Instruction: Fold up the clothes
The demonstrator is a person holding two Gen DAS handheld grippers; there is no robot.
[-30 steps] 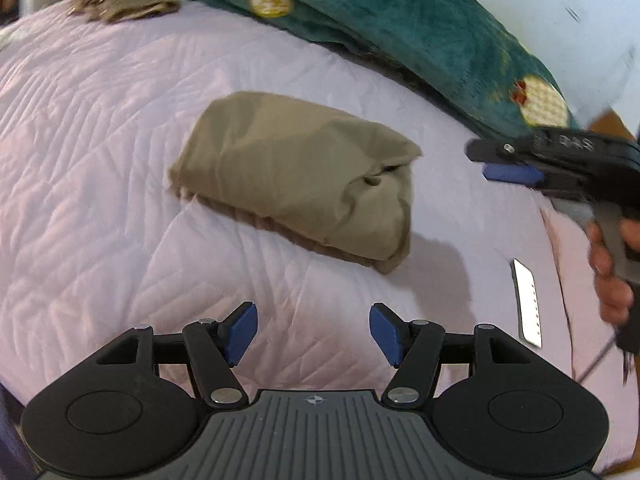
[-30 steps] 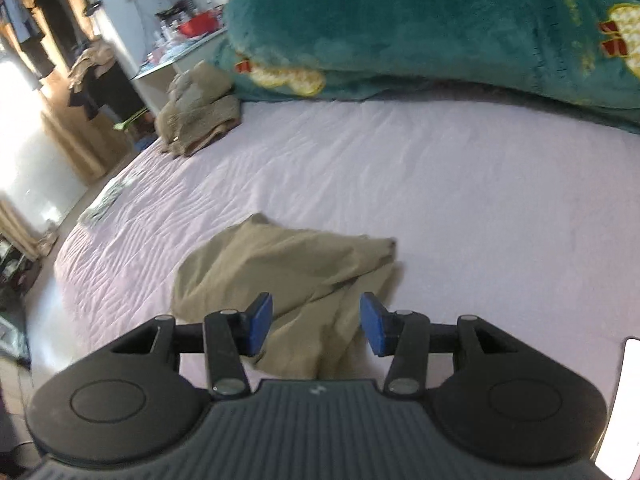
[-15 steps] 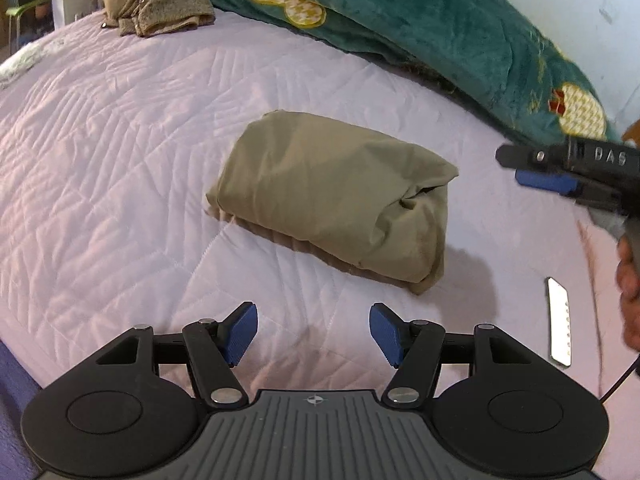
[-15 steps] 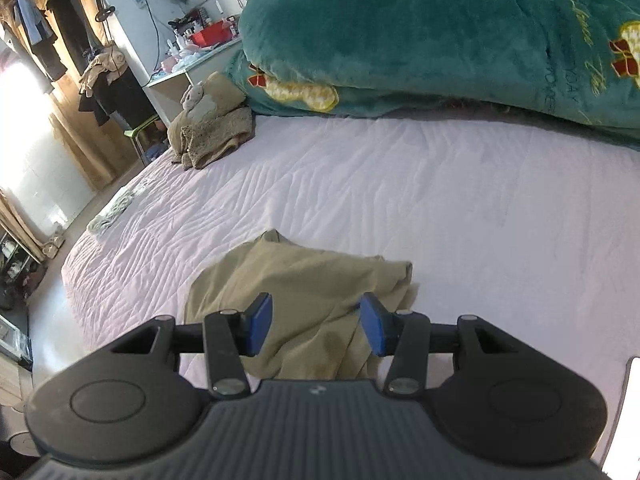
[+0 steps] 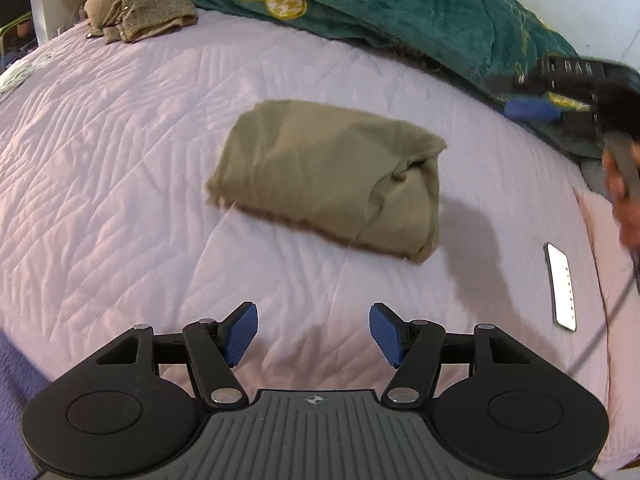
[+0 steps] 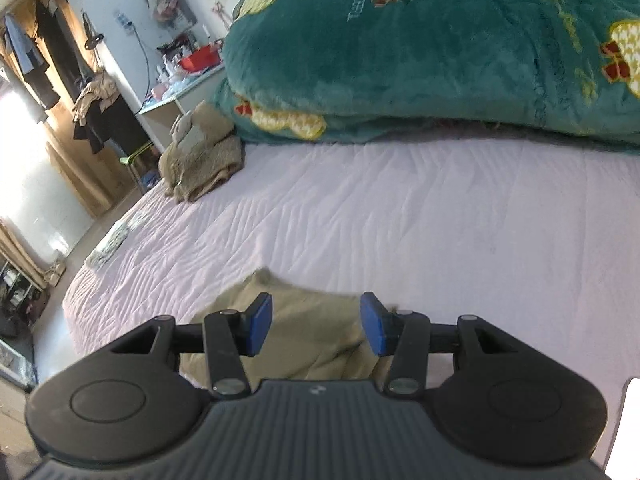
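The right tongs (image 5: pixel 532 110) are motion-blurred; the phone (image 6: pixel 624 428) is cut by the frame edge.

we see glare from the left doorway (image 6: pixel 24 152), fisheye bending at edges, and the right gripper (image 5: pixel 560 92) motion-blurred.

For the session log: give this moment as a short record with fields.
surface: pink quilted bed cover
task item: folded khaki garment, lying flat mid-bed, nothing touching it
left hand-held gripper: open, empty, short of the garment
right hand-held gripper: open, empty, above the garment's edge
behind: green plush blanket heaped along the far side
far corner: brown towel pile
right edge: phone lying on the bed
fold state: appears done
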